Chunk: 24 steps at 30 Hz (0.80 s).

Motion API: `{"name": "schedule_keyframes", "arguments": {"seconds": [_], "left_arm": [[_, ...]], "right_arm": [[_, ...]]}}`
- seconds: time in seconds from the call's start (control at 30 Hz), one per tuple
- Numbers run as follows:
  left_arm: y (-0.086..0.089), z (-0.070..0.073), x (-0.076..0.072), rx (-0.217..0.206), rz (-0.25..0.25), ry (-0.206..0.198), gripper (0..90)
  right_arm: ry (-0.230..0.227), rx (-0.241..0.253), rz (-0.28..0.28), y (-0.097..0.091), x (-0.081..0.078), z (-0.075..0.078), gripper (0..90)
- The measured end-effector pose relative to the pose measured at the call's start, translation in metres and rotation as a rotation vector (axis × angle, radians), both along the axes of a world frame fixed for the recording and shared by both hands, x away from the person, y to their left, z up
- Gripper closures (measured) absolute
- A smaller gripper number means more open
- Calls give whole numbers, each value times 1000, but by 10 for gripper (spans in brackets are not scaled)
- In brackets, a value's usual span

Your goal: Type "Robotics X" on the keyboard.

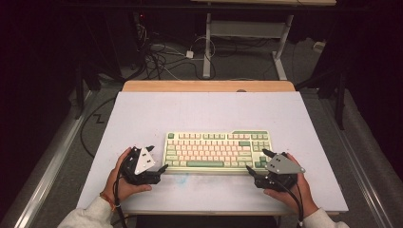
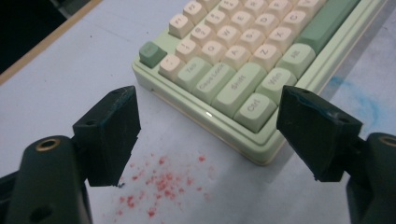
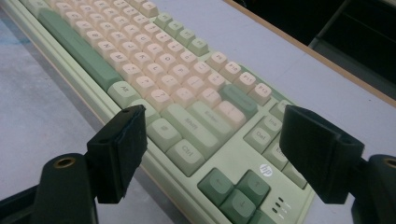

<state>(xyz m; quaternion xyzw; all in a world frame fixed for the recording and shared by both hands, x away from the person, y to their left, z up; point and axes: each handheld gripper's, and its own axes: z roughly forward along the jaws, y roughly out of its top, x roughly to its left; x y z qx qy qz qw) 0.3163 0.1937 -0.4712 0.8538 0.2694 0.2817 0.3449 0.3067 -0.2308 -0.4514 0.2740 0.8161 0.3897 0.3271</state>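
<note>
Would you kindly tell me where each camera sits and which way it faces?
High view: above the person's side, facing forward and down on the table; both hands, left tool, right tool.
Left gripper view: on the left tool, facing the keyboard corner; open jaws.
Right gripper view: on the right tool, facing its other end; open jaws.
Shared: keyboard.

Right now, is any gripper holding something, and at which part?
Nothing is held. The left gripper and the right gripper both stand open, one at each front corner of the keyboard, with the jaws not closed on it.
</note>
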Motion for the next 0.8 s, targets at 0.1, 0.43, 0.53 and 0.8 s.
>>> {"name": "schedule_keyframes", "arguments": {"seconds": [0.1, 0.43, 0.53, 0.8], "left_arm": [[2, -2, -2, 5, 6, 7, 221], [9, -2, -4, 15, -3, 69, 510], [14, 2, -3, -13, -18, 76, 664], [13, 5, 0, -3, -36, 130, 875]], "right_arm": [[5, -3, 6, 2, 0, -1, 233], [16, -8, 16, 4, 0, -3, 233], [22, -11, 16, 5, 0, -4, 234], [23, -13, 16, 4, -1, -5, 235]]}}
